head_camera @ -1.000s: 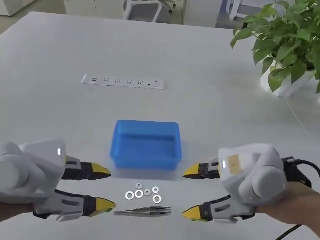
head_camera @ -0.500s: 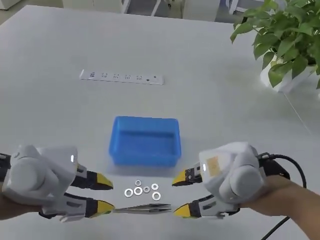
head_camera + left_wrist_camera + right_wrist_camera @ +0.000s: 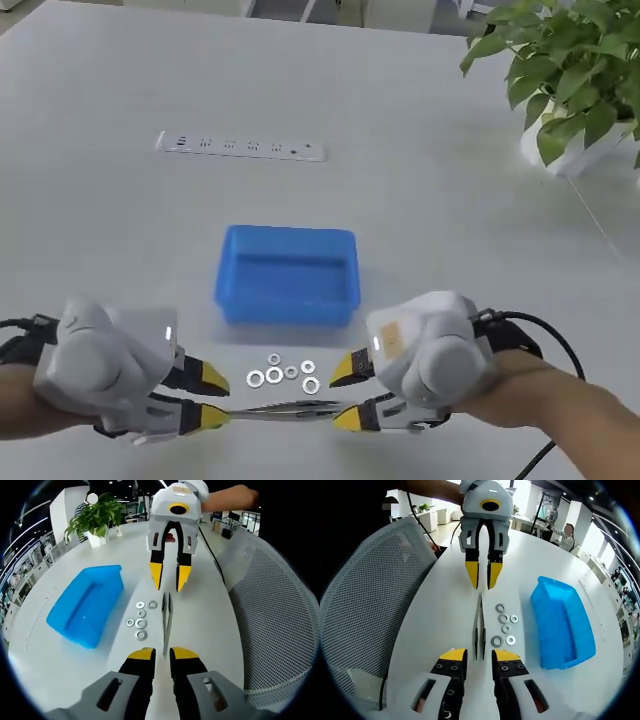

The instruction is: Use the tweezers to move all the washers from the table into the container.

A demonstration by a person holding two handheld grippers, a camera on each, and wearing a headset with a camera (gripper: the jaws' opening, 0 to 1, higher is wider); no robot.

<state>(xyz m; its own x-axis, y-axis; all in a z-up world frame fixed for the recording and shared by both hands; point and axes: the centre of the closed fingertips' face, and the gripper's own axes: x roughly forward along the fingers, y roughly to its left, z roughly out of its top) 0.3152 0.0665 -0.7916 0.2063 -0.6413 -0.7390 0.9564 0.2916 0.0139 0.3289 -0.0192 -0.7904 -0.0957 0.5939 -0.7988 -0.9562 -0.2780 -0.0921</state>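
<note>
While both grippers sit low on the white tabletop [image 3: 450, 200], they face each other across the bottom of the head view. The left gripper [image 3: 216, 396] is at lower left, the right gripper [image 3: 342, 394] at lower right. The tweezers [image 3: 285, 408] lie flat between them, one end near each gripper's yellow tips.

Left gripper view: the left gripper [image 3: 163, 655] has its jaws parted, and the near end of the tweezers [image 3: 166, 622] lies at the gap between them. Whether either jaw touches the tweezers cannot be told. The right gripper [image 3: 169, 582] stands at upper centre, its jaws likewise apart.

Right gripper view: the right gripper [image 3: 474, 655] is spread, with the tweezers [image 3: 479, 625] running up the frame from its gap toward the left gripper [image 3: 483, 582].

Washers [image 3: 283, 373]: a small cluster loose on the tabletop, just above the tweezers in the head view and below the container [image 3: 285, 308]. The container is a blue tray at centre frame.

A white power strip [image 3: 240, 146] lies at upper left. A potted plant [image 3: 565, 70] occupies the upper right corner.
</note>
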